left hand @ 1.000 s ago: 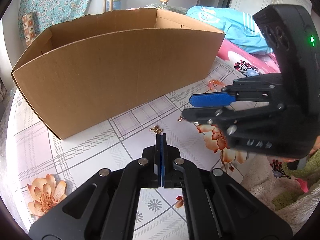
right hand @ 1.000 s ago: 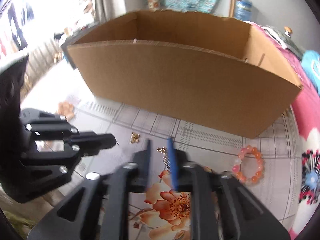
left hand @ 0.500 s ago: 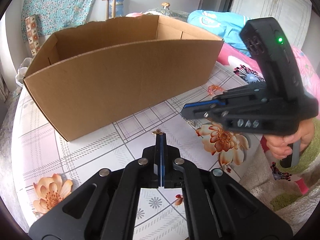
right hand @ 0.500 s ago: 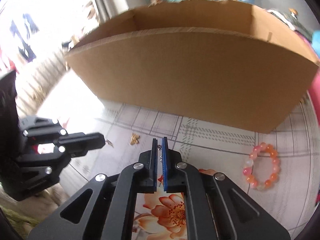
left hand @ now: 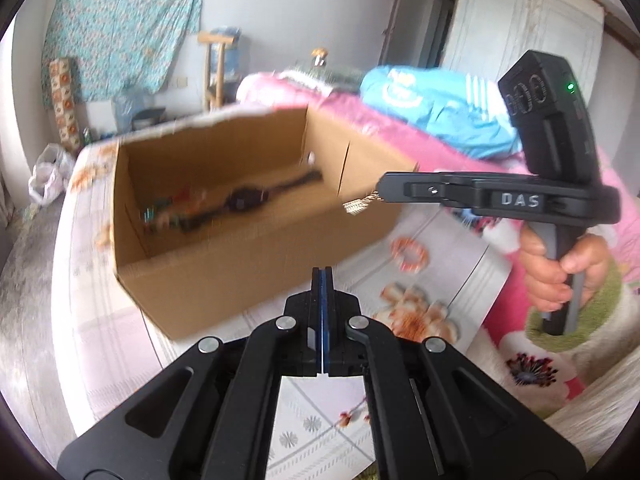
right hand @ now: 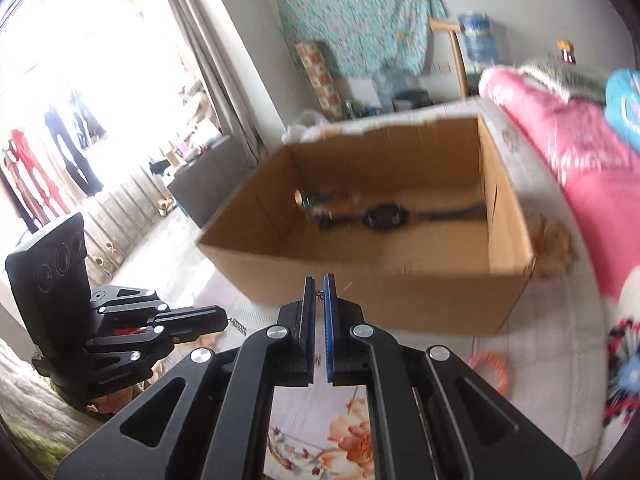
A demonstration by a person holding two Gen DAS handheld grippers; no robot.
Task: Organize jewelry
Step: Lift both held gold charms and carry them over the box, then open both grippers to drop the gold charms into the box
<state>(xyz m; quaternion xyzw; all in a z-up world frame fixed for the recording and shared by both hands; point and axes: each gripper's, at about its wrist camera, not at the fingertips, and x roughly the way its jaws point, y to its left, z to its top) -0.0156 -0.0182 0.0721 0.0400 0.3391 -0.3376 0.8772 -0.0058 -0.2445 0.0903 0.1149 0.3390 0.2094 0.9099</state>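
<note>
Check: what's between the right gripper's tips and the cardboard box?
Left wrist view: only a small gold earring, dangling from the shut right gripper in front of the cardboard box.

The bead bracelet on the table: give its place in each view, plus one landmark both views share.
Left wrist view: the bracelet lies right of centre, on the tablecloth beside the right end of the box.
Right wrist view: the bracelet lies at lower right, just in front of the box's near right corner, partly hidden by the claw.
Shared landmark: the watch inside the box.
</note>
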